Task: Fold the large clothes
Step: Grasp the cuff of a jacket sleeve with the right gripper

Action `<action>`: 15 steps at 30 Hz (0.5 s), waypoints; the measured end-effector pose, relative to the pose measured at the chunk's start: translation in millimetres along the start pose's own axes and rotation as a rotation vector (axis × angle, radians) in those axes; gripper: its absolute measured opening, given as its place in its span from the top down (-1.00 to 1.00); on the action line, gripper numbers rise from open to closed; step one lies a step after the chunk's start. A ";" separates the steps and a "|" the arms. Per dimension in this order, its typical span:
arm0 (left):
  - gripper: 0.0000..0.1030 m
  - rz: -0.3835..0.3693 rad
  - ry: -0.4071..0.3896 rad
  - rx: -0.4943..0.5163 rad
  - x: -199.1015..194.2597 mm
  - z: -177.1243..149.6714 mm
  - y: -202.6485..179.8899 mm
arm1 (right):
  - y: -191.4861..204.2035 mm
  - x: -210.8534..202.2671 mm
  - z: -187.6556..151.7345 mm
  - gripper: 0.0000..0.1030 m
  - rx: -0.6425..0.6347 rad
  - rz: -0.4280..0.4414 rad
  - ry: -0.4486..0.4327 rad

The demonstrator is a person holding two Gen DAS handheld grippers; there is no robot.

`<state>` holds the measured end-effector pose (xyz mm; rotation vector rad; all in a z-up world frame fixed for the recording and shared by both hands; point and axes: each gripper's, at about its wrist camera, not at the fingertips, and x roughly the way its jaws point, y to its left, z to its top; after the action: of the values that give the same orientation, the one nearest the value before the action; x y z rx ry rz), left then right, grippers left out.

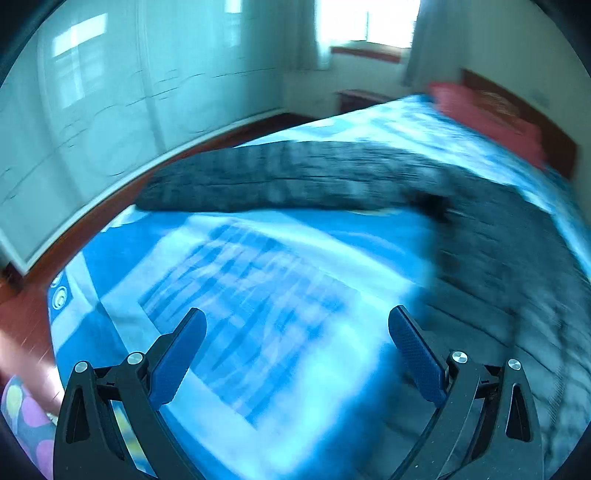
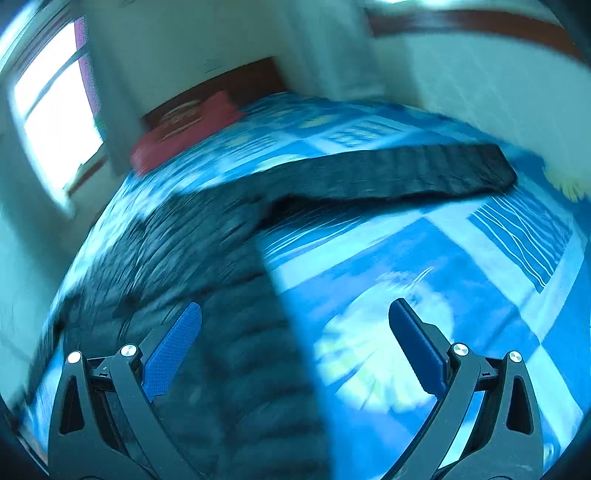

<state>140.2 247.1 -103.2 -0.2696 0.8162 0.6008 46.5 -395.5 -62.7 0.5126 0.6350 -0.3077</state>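
Note:
A dark grey quilted jacket (image 1: 498, 236) lies spread on a bed with a blue and white patterned cover (image 1: 258, 280). One sleeve (image 1: 280, 181) stretches out to the left in the left wrist view. In the right wrist view the jacket body (image 2: 221, 302) lies at lower left and the other sleeve (image 2: 399, 173) stretches right. My left gripper (image 1: 297, 326) is open and empty above the cover, left of the jacket body. My right gripper (image 2: 295, 325) is open and empty above the jacket's right edge. Both views are motion-blurred.
A red pillow (image 1: 487, 114) lies at the head of the bed against a dark wooden headboard (image 2: 221, 85). A white wardrobe (image 1: 92, 110) stands beyond the left bed edge across a red-brown floor (image 1: 26, 306). A window (image 1: 365, 22) is behind the bed.

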 end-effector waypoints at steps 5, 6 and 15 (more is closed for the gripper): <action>-0.90 0.135 0.018 -0.072 55.4 10.4 37.8 | -93.8 35.6 48.3 -0.22 0.263 -0.031 -0.054; -0.90 0.142 0.032 -0.086 62.9 10.6 41.9 | -109.1 40.1 53.4 -0.22 0.312 -0.016 -0.062; -0.93 0.126 0.087 -0.169 79.8 3.7 62.5 | -226.5 78.2 76.2 -0.22 0.627 0.010 -0.162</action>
<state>147.6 330.5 -160.4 -0.4026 0.8722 0.7823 47.5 -634.6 -140.8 1.0784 0.3689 -0.5377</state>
